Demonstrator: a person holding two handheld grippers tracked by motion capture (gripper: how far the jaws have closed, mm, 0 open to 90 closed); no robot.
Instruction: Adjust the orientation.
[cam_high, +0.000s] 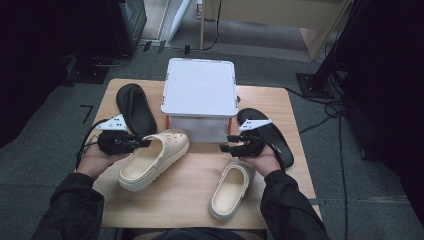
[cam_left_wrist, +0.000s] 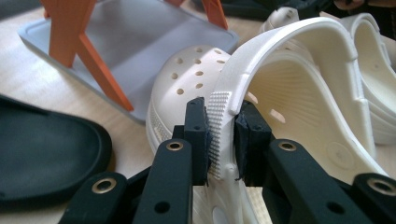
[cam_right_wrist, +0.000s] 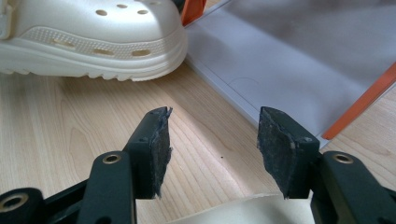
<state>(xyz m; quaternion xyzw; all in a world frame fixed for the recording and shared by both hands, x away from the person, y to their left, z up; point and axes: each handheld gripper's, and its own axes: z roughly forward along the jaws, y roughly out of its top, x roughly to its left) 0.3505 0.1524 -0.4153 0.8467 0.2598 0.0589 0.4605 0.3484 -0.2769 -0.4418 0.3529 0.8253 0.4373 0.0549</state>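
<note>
Two cream clogs lie on the wooden table (cam_high: 190, 200). My left gripper (cam_high: 144, 143) is shut on the left clog (cam_high: 155, 159), its jaws pinching the ribbed heel strap (cam_left_wrist: 224, 100) from both sides (cam_left_wrist: 223, 126). The clog's holed toe (cam_left_wrist: 191, 74) points at the rack. My right gripper (cam_high: 226, 143) is open (cam_right_wrist: 212, 149) with nothing between its pads, just above the toe end of the right clog (cam_high: 231, 189), whose cream edge (cam_right_wrist: 233, 212) lies under the jaws. The left clog's toe (cam_right_wrist: 98, 32) appears ahead of it.
A white two-level rack (cam_high: 200, 87) with orange legs (cam_left_wrist: 100, 70) and a grey base plate (cam_right_wrist: 289, 70) stands at the table's middle back. One black slide (cam_high: 135, 107) lies back left (cam_left_wrist: 42, 158), another (cam_high: 272, 135) to the right of my right hand.
</note>
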